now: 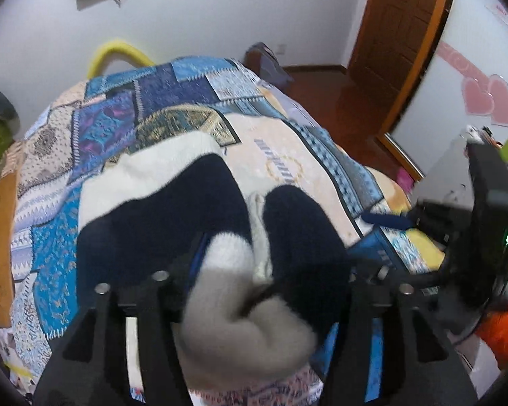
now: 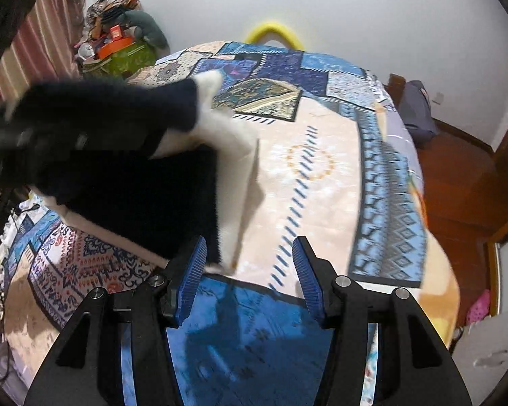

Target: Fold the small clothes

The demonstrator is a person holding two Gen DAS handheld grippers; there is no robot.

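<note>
The right gripper [image 2: 250, 270] stands with its blue pads parted over the bedspread, nothing between them; the garment's white edge ends just beside its left pad. The left gripper [image 1: 264, 270] fills the bottom of its own view, its fingers buried under fabric, so whether it clamps cannot be told. The patchwork bedspread [image 2: 321, 169] fills the middle of both views. The black-and-white fleece garment [image 1: 145, 203] lies bunched across the centre of the left view and in the upper left of the right view.
</note>
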